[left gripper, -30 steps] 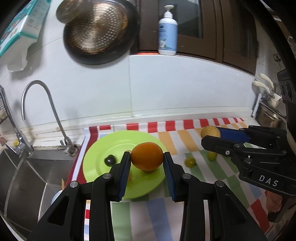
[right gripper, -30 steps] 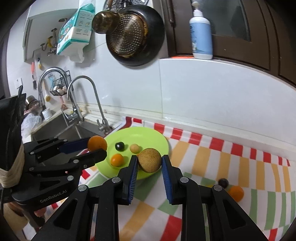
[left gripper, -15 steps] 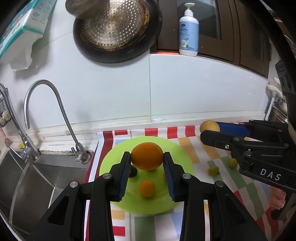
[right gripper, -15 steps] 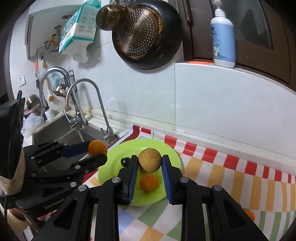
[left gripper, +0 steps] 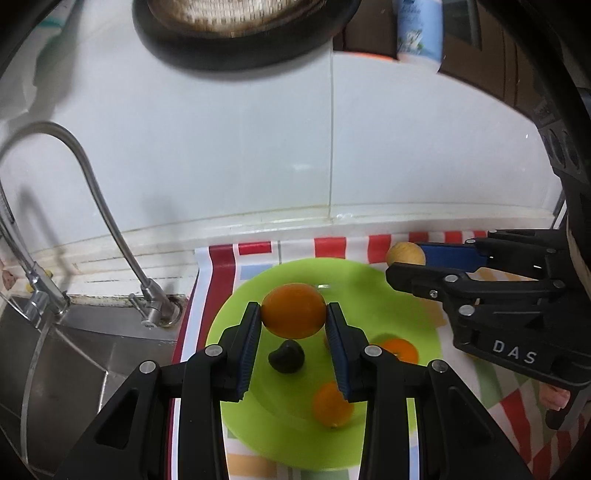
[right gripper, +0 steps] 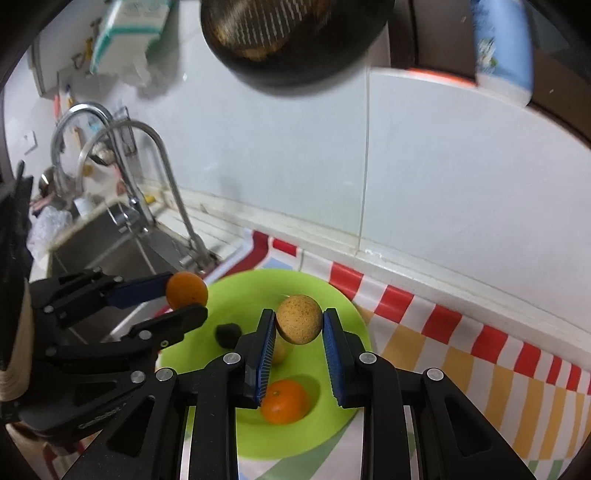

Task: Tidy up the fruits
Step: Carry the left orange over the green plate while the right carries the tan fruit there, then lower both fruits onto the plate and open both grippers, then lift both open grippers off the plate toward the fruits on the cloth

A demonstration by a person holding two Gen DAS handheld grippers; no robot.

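Observation:
My left gripper [left gripper: 293, 317] is shut on an orange [left gripper: 293, 311] and hangs over the green plate [left gripper: 402, 302]. My right gripper [right gripper: 299, 326] is shut on a tan speckled round fruit [right gripper: 298, 318], also above the green plate [right gripper: 332, 424]. On the plate lie a dark fruit [left gripper: 286, 356], two small oranges [left gripper: 330, 404] [left gripper: 399, 350], and in the right wrist view one orange [right gripper: 284, 401] and a dark fruit [right gripper: 228, 334]. Each view shows the other gripper: the right one [left gripper: 404, 258] with its tan fruit, the left one [right gripper: 186, 291] with its orange.
A striped cloth [right gripper: 461, 354] covers the counter under the plate. A steel sink [left gripper: 55, 354] with a curved faucet [left gripper: 110, 229] lies left of it. The white tiled wall [left gripper: 258, 147] stands close behind, with a pan [left gripper: 240, 33] and a soap bottle [right gripper: 502, 48] above.
Both grippers have moved forward and lower over the plate, each still holding its fruit. The plate and wall now look larger and closer; the loose fruits on the cloth have left view.

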